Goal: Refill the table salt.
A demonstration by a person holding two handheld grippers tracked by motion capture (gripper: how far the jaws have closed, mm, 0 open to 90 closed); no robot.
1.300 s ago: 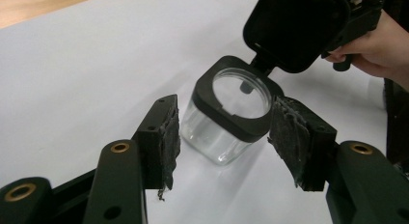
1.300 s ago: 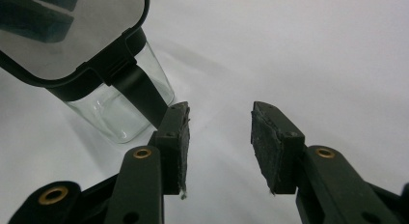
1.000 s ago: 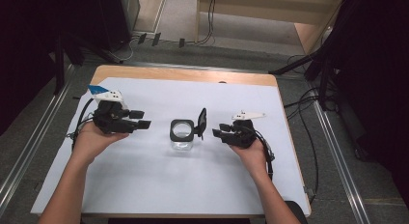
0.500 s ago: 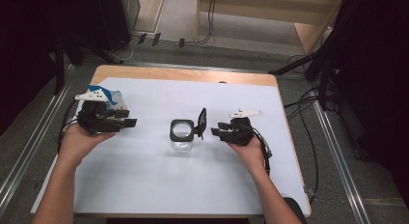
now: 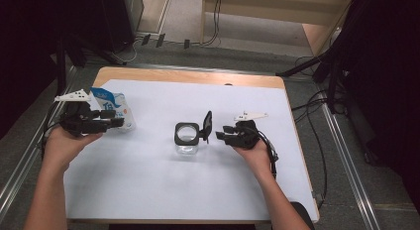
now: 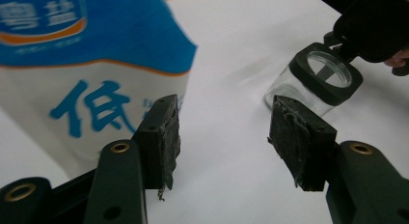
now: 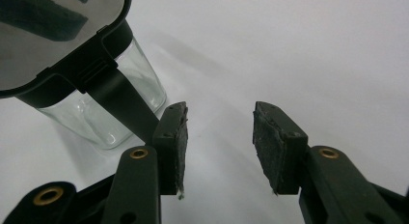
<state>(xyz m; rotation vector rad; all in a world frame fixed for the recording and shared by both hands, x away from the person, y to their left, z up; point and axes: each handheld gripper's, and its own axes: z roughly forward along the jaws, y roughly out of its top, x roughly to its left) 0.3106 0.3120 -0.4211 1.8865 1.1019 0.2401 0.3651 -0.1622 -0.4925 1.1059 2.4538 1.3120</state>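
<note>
A small clear glass jar with a black square collar (image 5: 187, 139) stands upright in the middle of the white tabletop (image 5: 163, 190), its hinged black lid (image 5: 207, 126) flipped up on the right side. Just right of that lid, the right claw (image 5: 221, 137) rests low on the tabletop, pointing left at the jar; its jaws stand apart with nothing between them, the left pad (image 7: 178, 147) just beside the lid's black hinge strap, and whether they touch I cannot tell. Well apart at the far left, a blue and white plastic pouch with printed characters (image 5: 113, 111) stands on the tabletop. The left claw (image 5: 116, 122) is held just in front of the pouch, released, its pads (image 6: 164, 137) parted over bare white surface, the pouch just beyond its left jaw.
</note>
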